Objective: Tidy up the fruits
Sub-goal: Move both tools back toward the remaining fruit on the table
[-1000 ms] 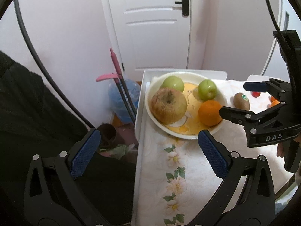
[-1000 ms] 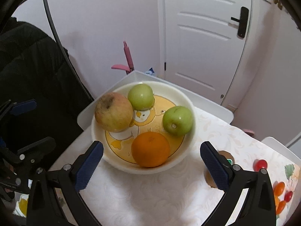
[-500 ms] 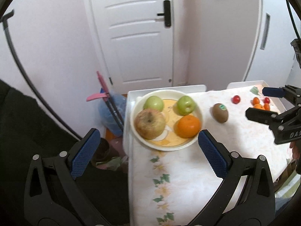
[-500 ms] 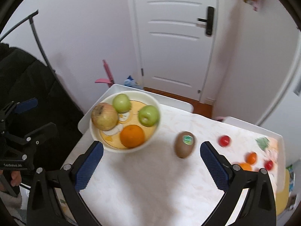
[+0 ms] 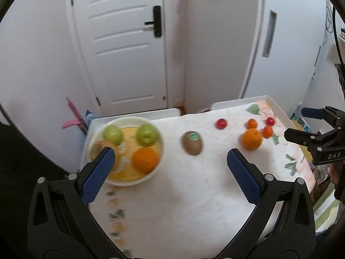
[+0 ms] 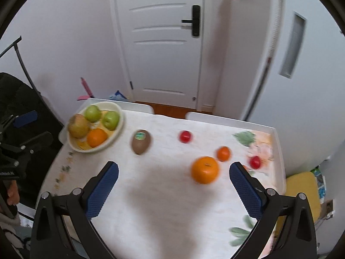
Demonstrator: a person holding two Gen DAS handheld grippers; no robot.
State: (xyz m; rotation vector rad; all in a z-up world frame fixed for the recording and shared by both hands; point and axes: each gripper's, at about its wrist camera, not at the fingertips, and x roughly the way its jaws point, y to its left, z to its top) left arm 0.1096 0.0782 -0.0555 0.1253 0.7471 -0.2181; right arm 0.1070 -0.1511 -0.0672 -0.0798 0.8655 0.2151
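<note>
A cream bowl (image 5: pixel 159 151) (image 6: pixel 119 127) at the table's left end holds two green apples (image 5: pixel 147 134), a brownish apple (image 6: pixel 78 125) and an orange (image 5: pixel 145 160). On the cloth lie a kiwi (image 5: pixel 192 142) (image 6: pixel 141 141), a large orange (image 5: pixel 251 139) (image 6: pixel 204 169), small orange fruits (image 6: pixel 223 153) and red tomatoes (image 5: pixel 221 123) (image 6: pixel 185 136). My left gripper (image 5: pixel 170 174) hovers open above the table, near the bowl. My right gripper (image 6: pixel 173 185) is open too, high over the cloth, with the large orange just ahead of its right finger. Neither holds anything.
The white table (image 6: pixel 215 116) with a floral cloth stands before a white door (image 6: pixel 163 43). A pink-handled tool (image 5: pixel 74 116) leans by the wall at left. A dark garment (image 6: pixel 19 99) fills the left. A yellow item (image 6: pixel 301 190) lies on the floor, right.
Both grippers have pulled back and up from the bowl and swung right. The kiwi, large orange and small fruits have come into view. Both stay open.
</note>
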